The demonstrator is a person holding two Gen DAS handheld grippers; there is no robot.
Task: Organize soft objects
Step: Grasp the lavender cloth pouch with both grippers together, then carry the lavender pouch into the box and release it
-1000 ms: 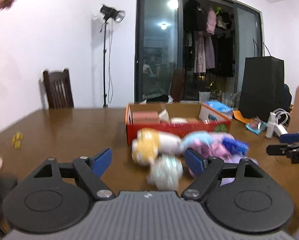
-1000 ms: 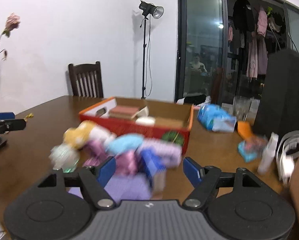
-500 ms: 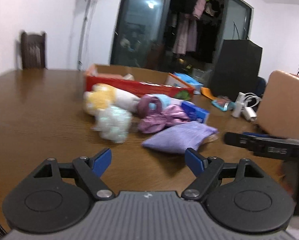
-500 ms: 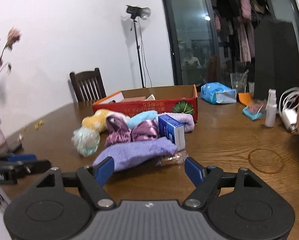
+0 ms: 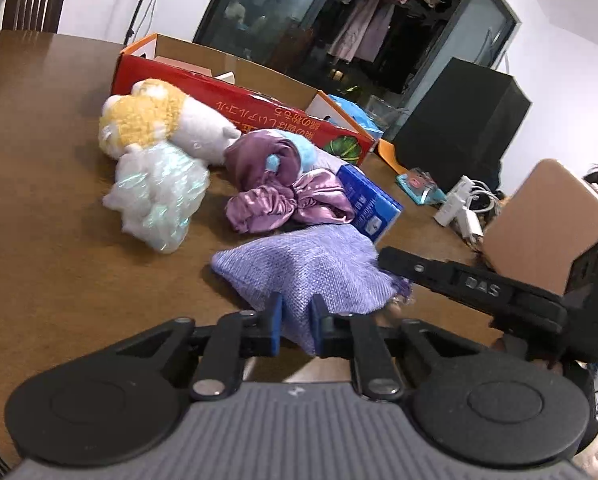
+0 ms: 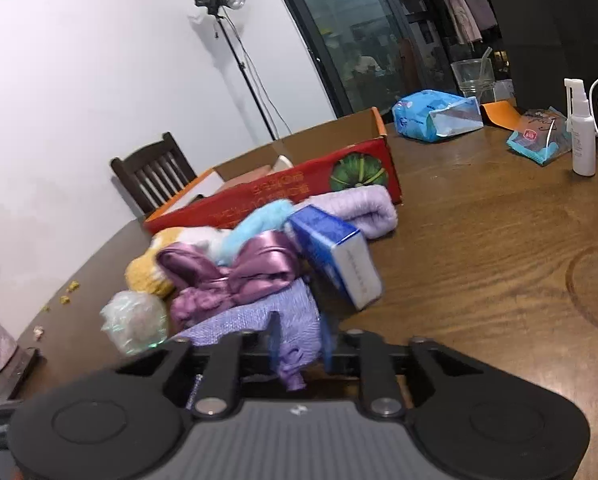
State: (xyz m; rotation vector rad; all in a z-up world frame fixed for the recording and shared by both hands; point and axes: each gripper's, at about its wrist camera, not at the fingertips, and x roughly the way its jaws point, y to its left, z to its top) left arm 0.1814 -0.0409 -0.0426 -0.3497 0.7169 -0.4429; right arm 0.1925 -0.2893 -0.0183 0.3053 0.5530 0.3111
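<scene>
A lilac woven pouch (image 5: 311, 272) lies on the brown table in front of the pile of soft things. My left gripper (image 5: 296, 322) has its jaws closing, and its blue pads pinch the pouch's near corner. My right gripper (image 6: 299, 344) is closing too, its pads squeezing the pouch (image 6: 295, 312) at the tasselled end; it reaches in from the right in the left wrist view. Behind lie a purple satin scrunchie (image 5: 287, 200), an iridescent mesh puff (image 5: 159, 196), a yellow-and-white plush (image 5: 159, 120), a blue box (image 6: 335, 256) and a rolled lilac towel (image 6: 363, 208).
An open red cardboard box (image 5: 239, 100) stands behind the pile. To the right are a blue tissue pack (image 6: 435, 116), a white spray bottle (image 6: 581, 132), cables and a black bag (image 5: 459, 120). A dark chair (image 6: 155, 176) and a light stand (image 6: 235, 40) are beyond the table.
Both grippers have dropped and rolled toward the lilac pouch. Their jaws, wide open before, have come together on it from opposite ends.
</scene>
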